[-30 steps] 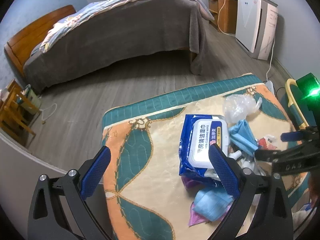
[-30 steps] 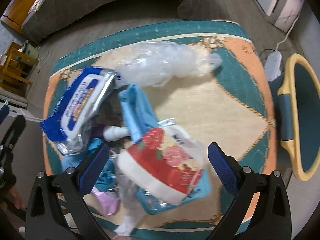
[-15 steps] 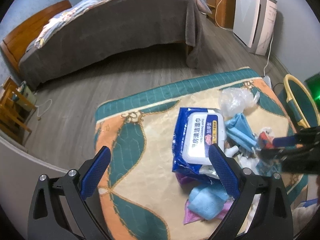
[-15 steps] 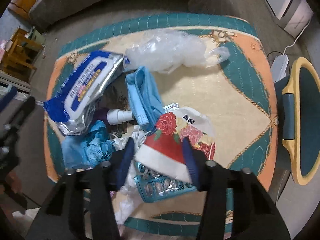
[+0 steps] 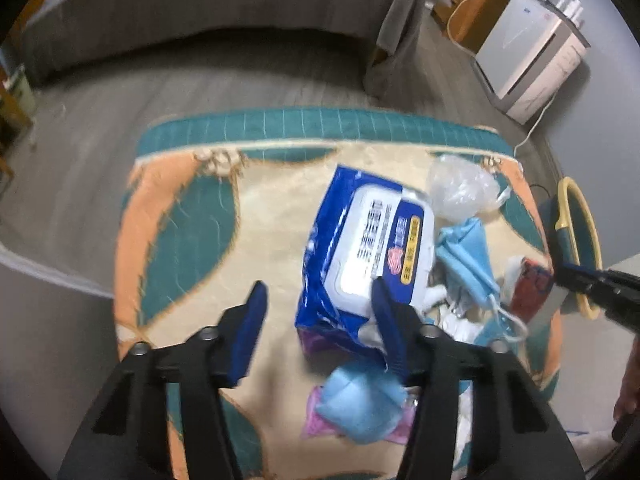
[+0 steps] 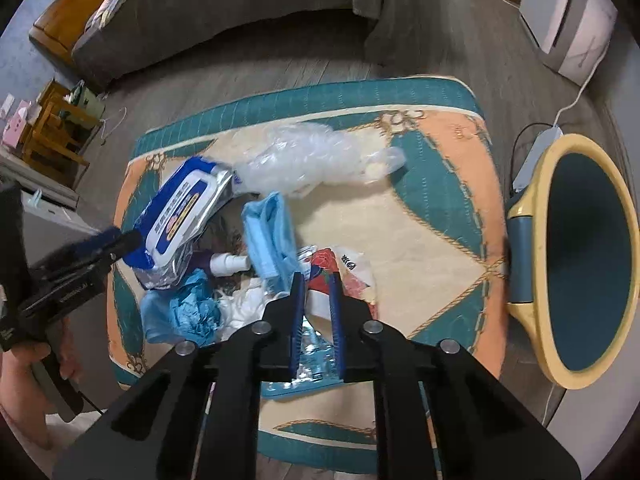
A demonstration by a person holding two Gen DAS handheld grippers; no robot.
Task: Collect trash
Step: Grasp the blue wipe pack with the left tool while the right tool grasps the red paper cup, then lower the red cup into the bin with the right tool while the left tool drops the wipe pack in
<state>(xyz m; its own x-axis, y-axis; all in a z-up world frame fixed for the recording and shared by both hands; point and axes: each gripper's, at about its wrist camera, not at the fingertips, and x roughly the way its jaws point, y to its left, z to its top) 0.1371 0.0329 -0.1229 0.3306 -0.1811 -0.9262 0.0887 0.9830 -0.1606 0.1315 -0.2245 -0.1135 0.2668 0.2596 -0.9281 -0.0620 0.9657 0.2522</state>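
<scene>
A heap of trash lies on a teal and orange mat (image 6: pixel 440 208): a blue wet-wipe pack (image 5: pixel 372 256) (image 6: pixel 184 216), a clear plastic bag (image 6: pixel 308 160), blue face masks (image 6: pixel 268 232), crumpled blue tissue (image 6: pixel 188 312) and a red and white floral wrapper (image 6: pixel 344 280). My right gripper (image 6: pixel 316 284) is shut on the floral wrapper. My left gripper (image 5: pixel 320 304) is open just above the near end of the wipe pack, its right finger over the pack's edge. A teal bin with a yellow rim (image 6: pixel 580 256) stands right of the mat.
A bed with a grey cover (image 6: pixel 248 4) fills the back. A white appliance (image 5: pixel 536 68) and a cable (image 6: pixel 568 100) are at the back right. A wooden stool (image 6: pixel 56 136) stands at the left on the grey wood floor.
My right gripper has closed from wide open onto the floral wrapper. My left gripper has narrowed, tilted downward and come closer over the wipe pack.
</scene>
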